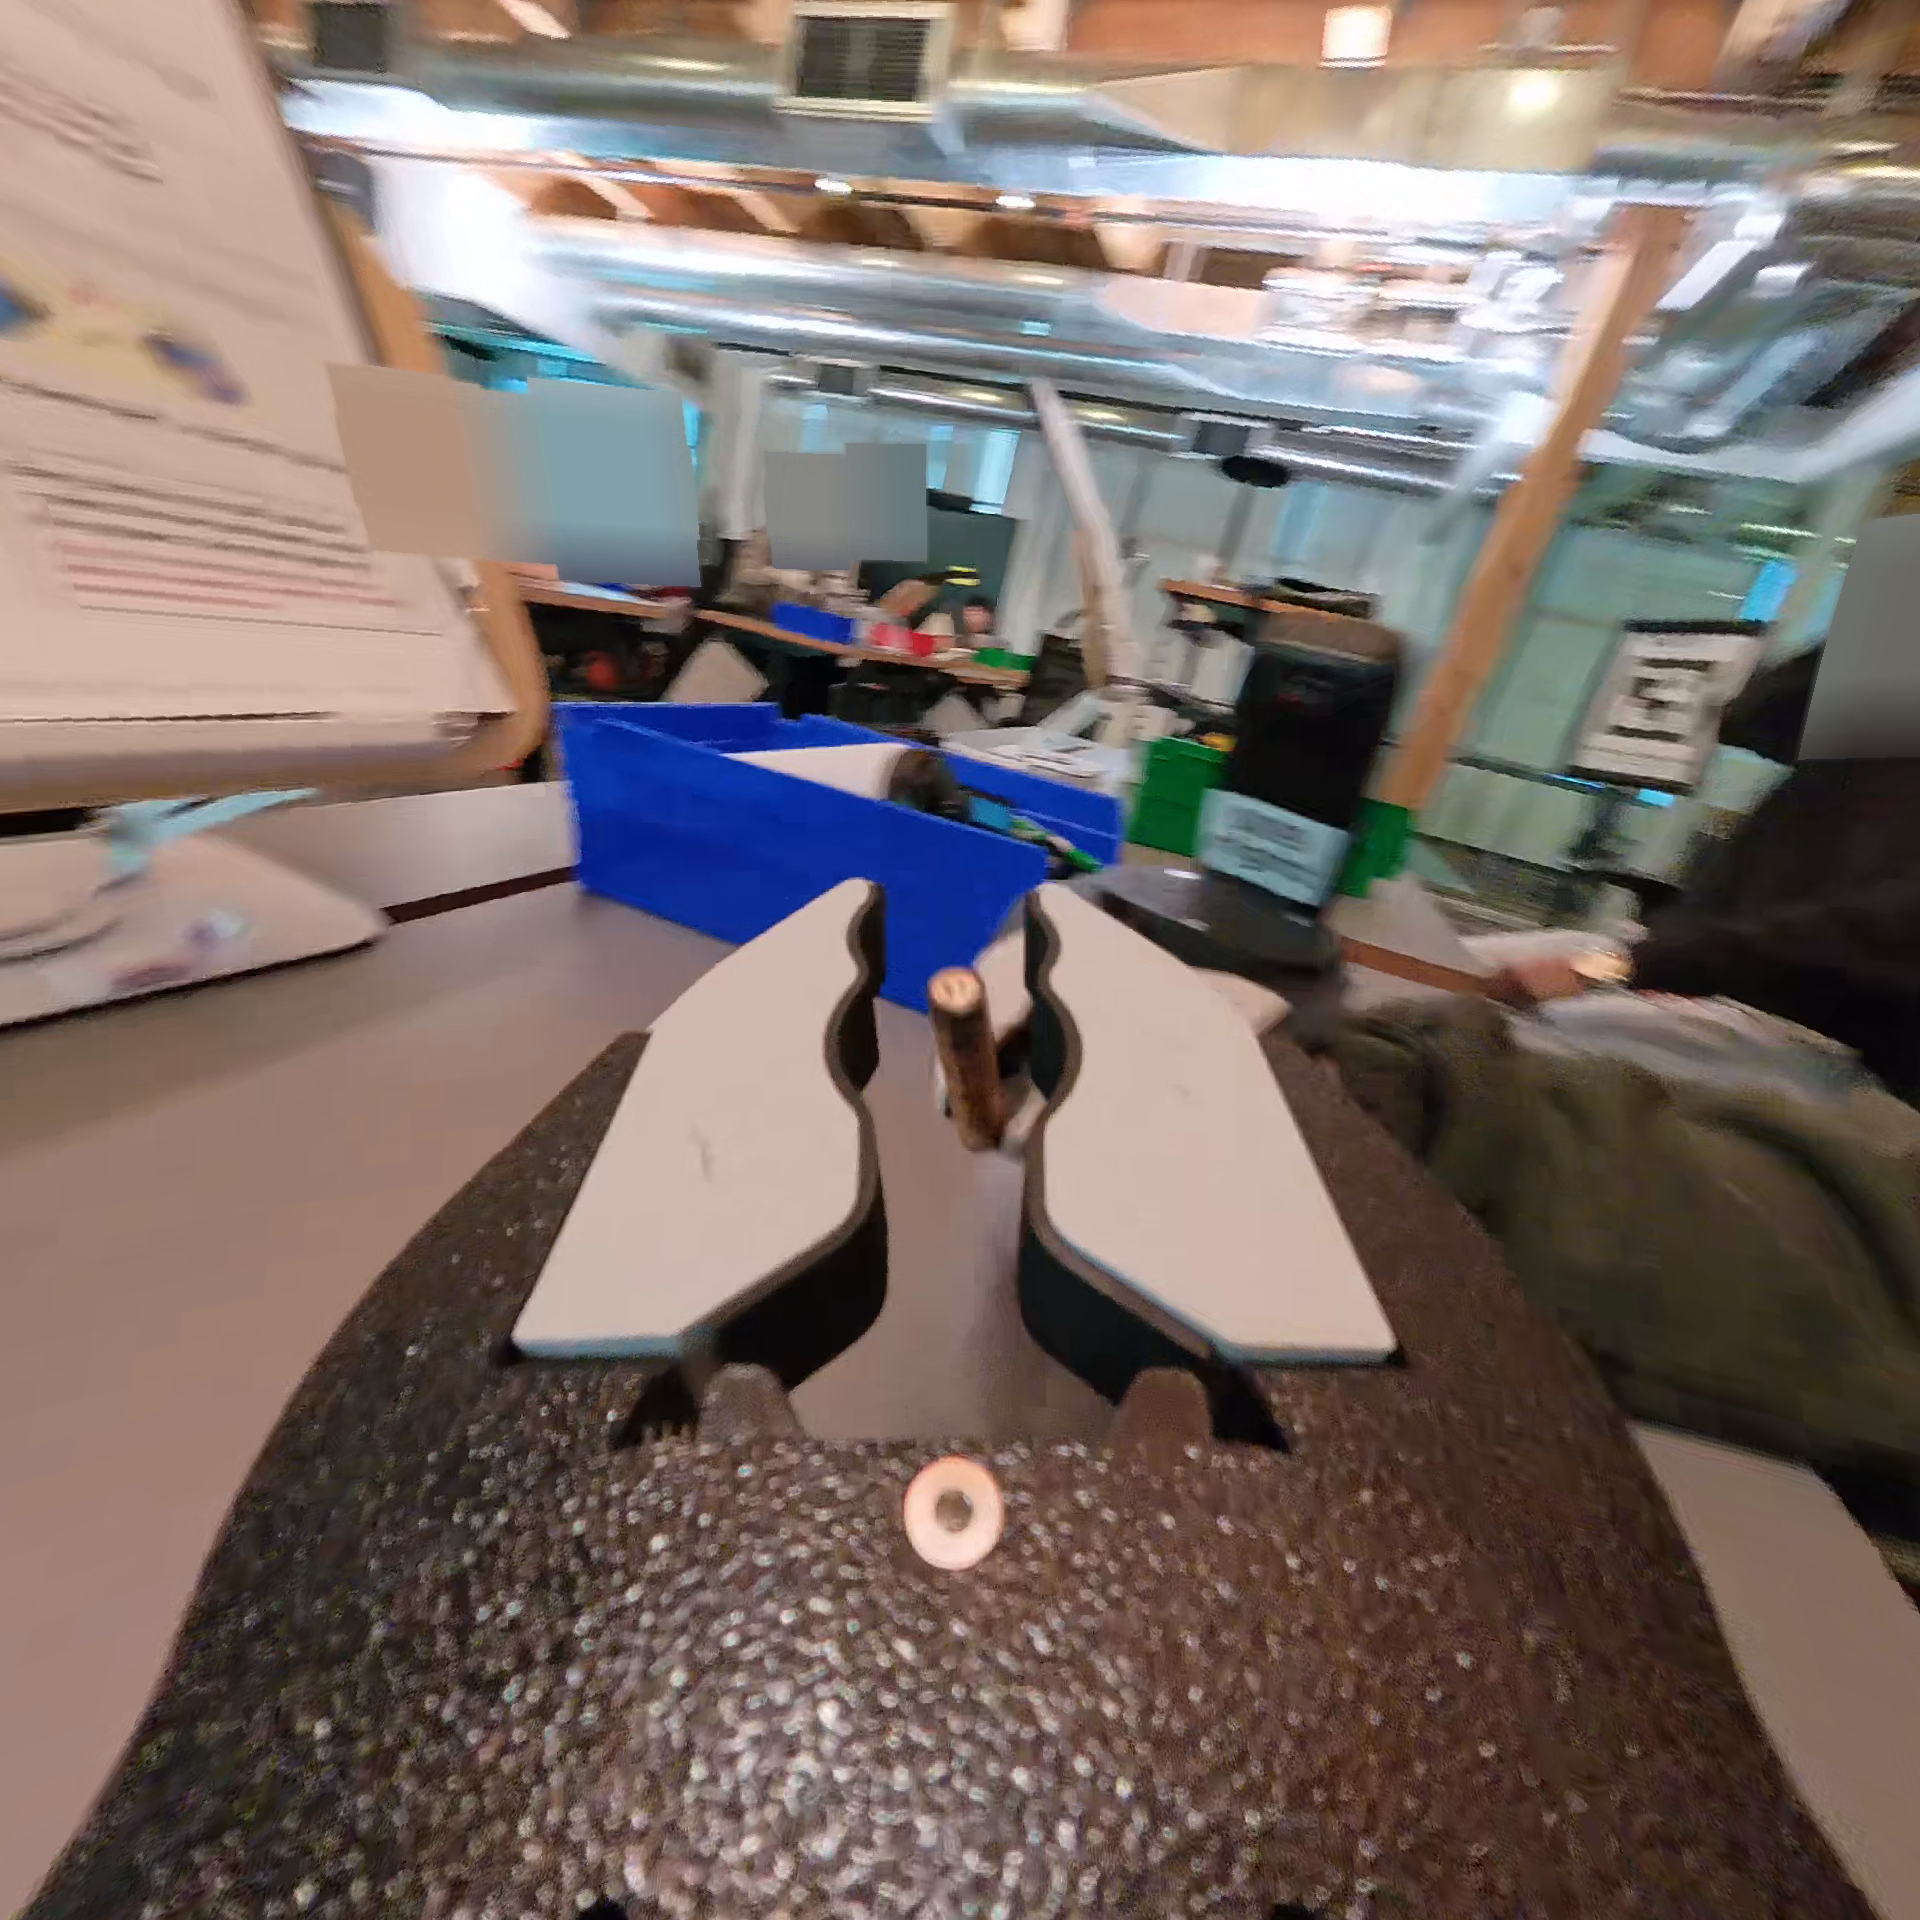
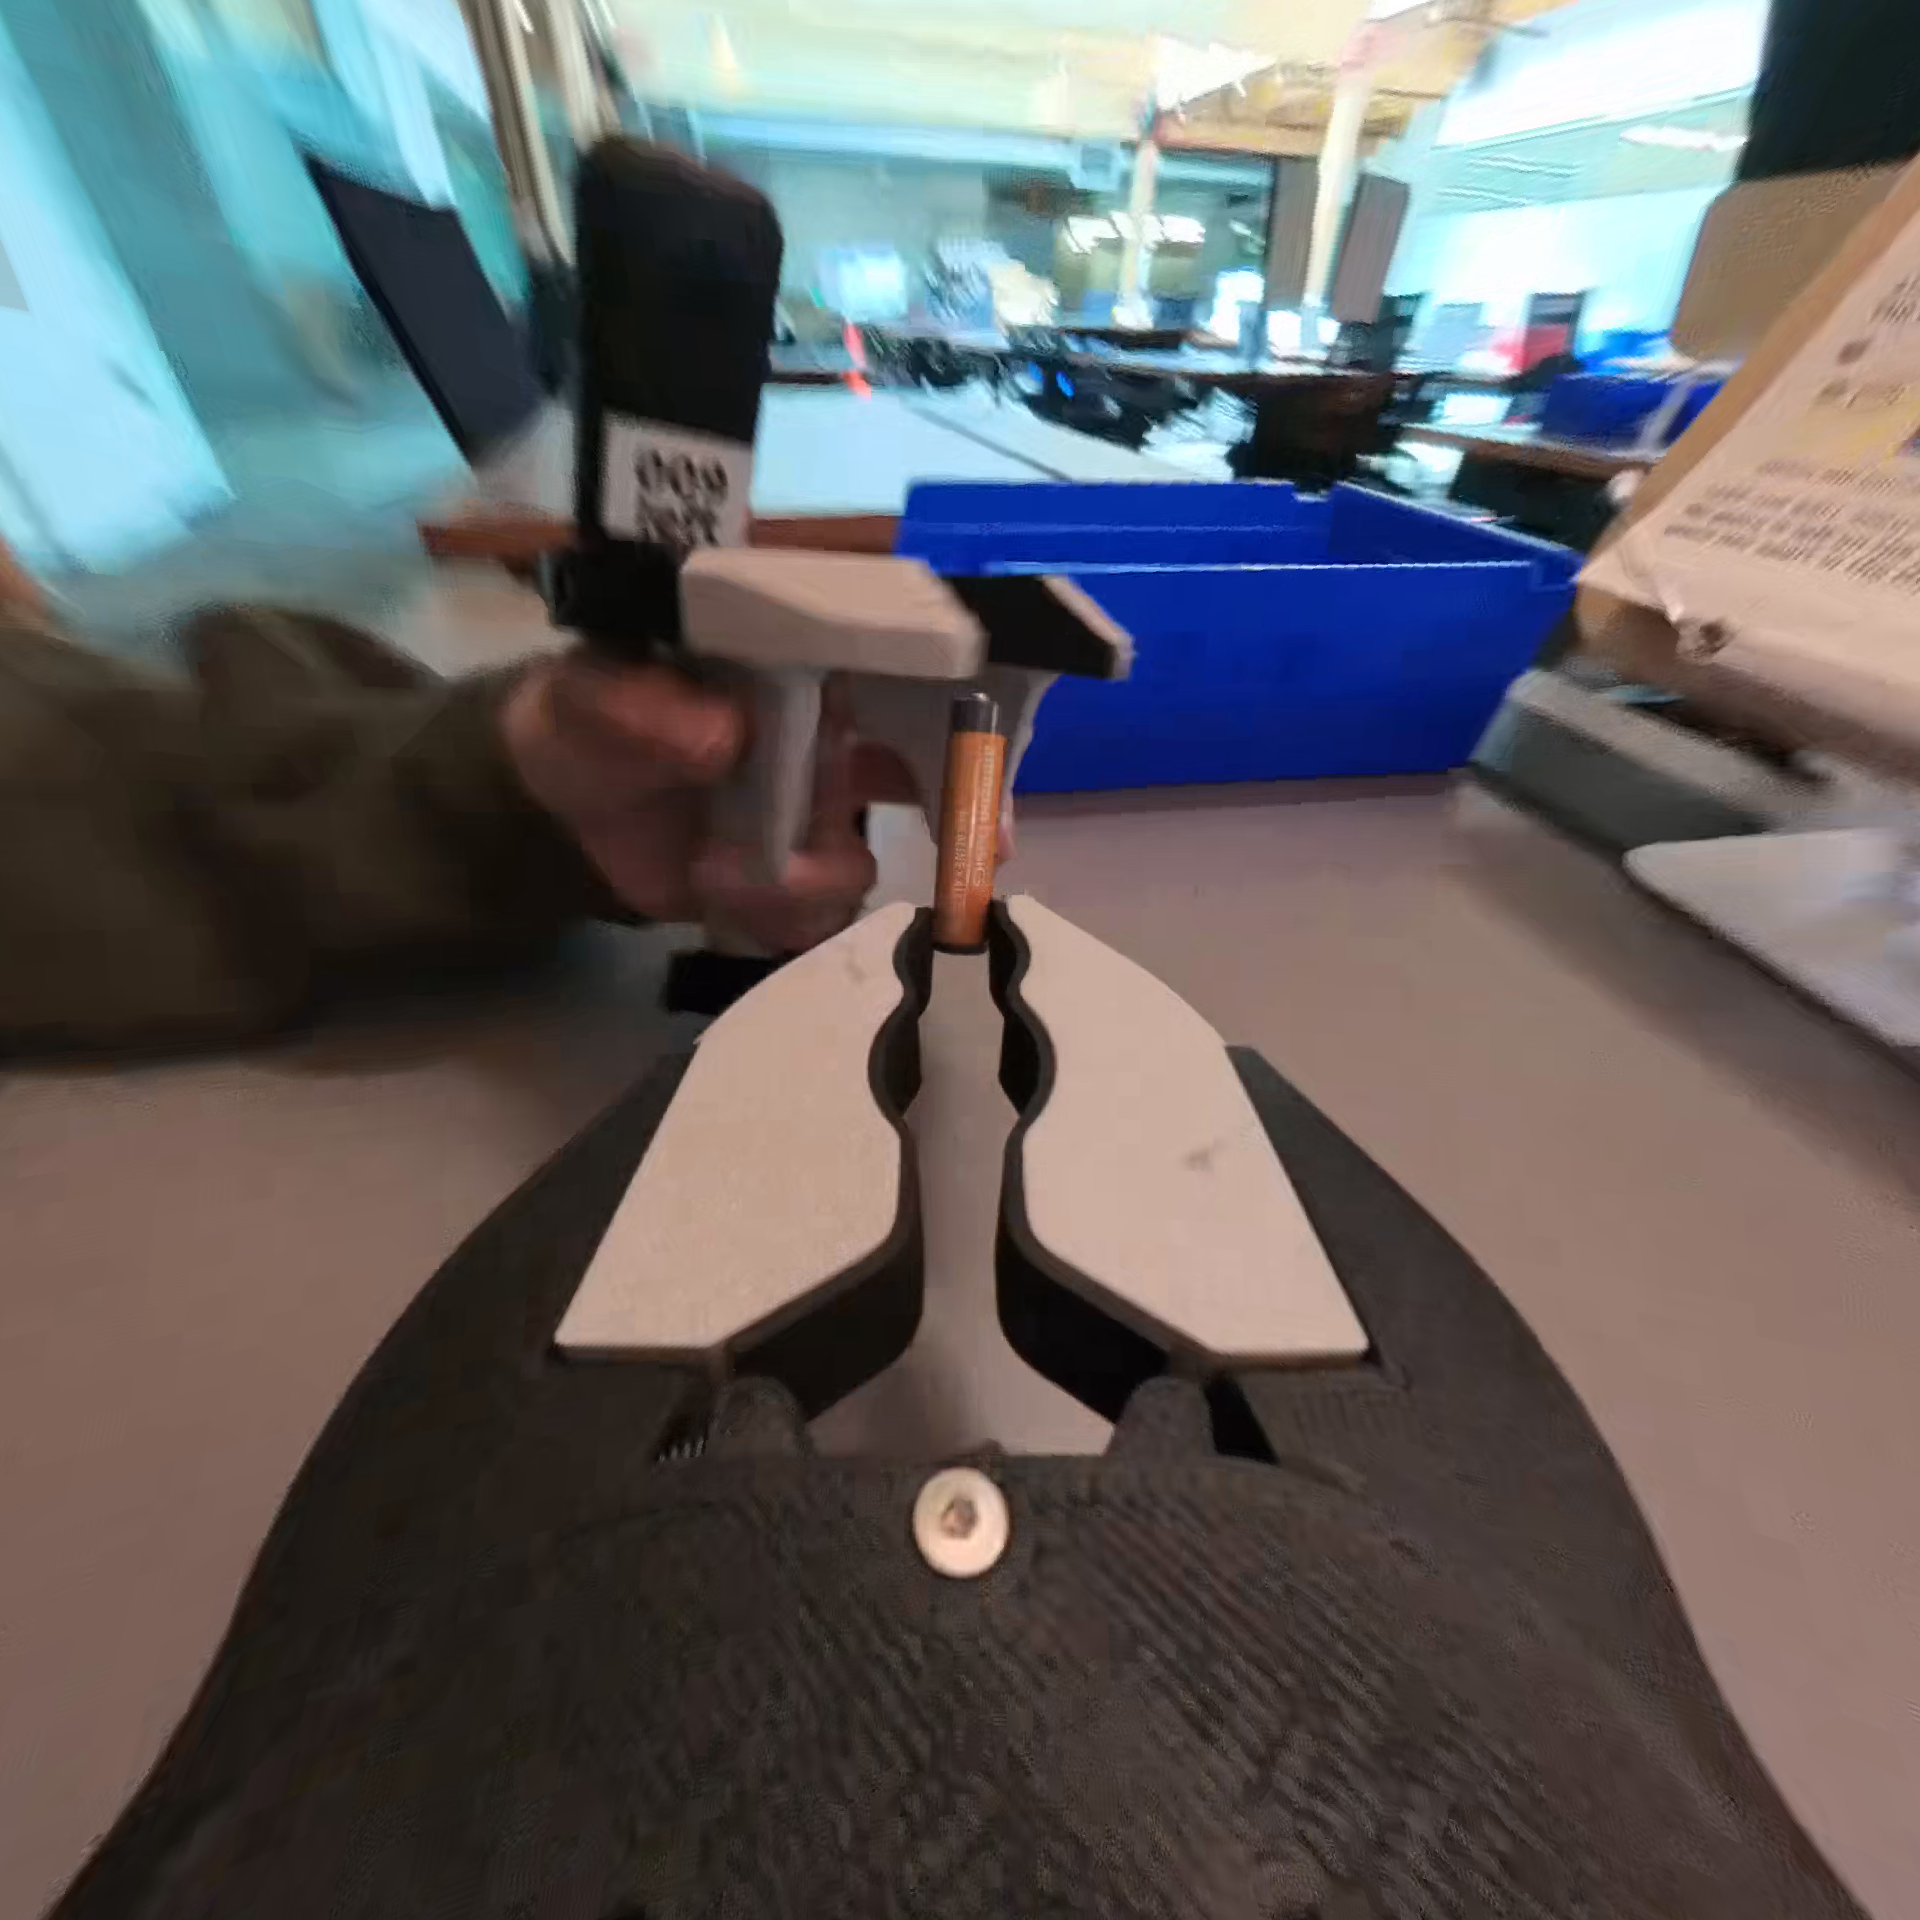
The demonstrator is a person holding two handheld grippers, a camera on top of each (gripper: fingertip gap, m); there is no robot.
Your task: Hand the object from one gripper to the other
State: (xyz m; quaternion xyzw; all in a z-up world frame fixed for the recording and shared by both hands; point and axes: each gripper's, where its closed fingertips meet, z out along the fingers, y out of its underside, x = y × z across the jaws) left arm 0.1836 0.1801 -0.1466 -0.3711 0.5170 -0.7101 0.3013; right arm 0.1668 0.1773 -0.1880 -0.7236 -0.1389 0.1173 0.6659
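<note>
An orange battery with a dark top end [image 2: 966,821] stands upright, its lower end pinched in the tips of my right gripper [image 2: 958,920], which is shut on it. My left gripper [image 2: 1060,634], held by a hand, hovers level just above the battery's top. In the left wrist view the left gripper [image 1: 954,914] is open. The battery [image 1: 966,1060] shows in the gap between its fingers, apart from both pads. A bit of the right gripper's fingers [image 1: 1016,1130] shows at the battery's base.
A blue bin [image 1: 779,842] stands on the grey table [image 1: 260,1195] just behind the grippers; it also shows in the right wrist view [image 2: 1247,665]. A printed board [image 1: 177,416] and a white base [image 1: 156,925] stand at the left. An olive sleeve [image 1: 1662,1195] lies at the right.
</note>
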